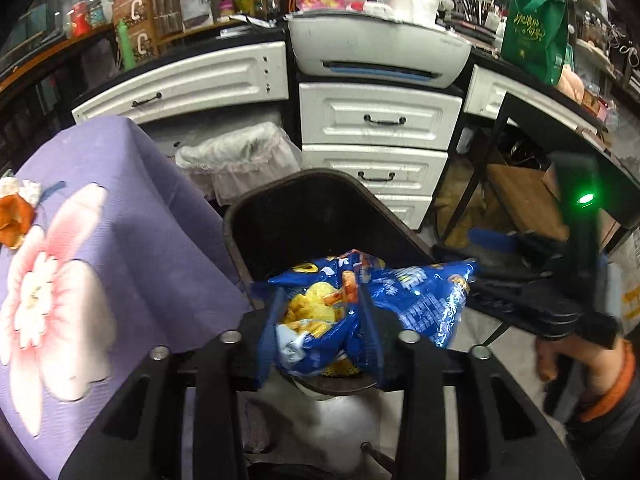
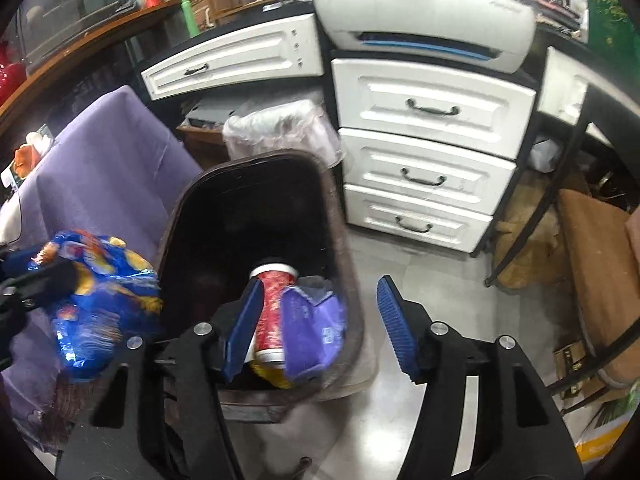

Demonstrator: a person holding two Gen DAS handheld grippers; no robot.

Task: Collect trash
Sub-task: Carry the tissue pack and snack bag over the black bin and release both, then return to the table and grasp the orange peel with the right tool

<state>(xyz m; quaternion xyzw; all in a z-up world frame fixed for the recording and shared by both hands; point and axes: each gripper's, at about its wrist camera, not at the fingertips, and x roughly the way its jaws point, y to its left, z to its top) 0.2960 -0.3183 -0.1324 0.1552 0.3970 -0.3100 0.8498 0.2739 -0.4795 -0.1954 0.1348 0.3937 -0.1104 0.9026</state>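
My left gripper (image 1: 320, 300) is shut on a crumpled blue snack bag (image 1: 400, 292) and holds it over the near rim of a dark trash bin (image 1: 304, 212). The bag also shows in the right wrist view (image 2: 100, 304), at the bin's left side. My right gripper (image 2: 320, 320) is open and empty above the bin (image 2: 256, 208). Below it inside the bin lie a red paper cup (image 2: 274, 304) and a purple wrapper (image 2: 310, 324). An orange peel (image 1: 14, 220) and white scraps lie on the purple floral tablecloth (image 1: 100, 240).
White drawers (image 1: 380, 120) with a printer (image 1: 380, 48) on top stand behind the bin. A second bin lined with clear plastic (image 1: 236, 156) sits beyond. A black metal table frame (image 1: 480, 168) and cardboard stand at right. The other handheld gripper (image 1: 576, 280) shows at right.
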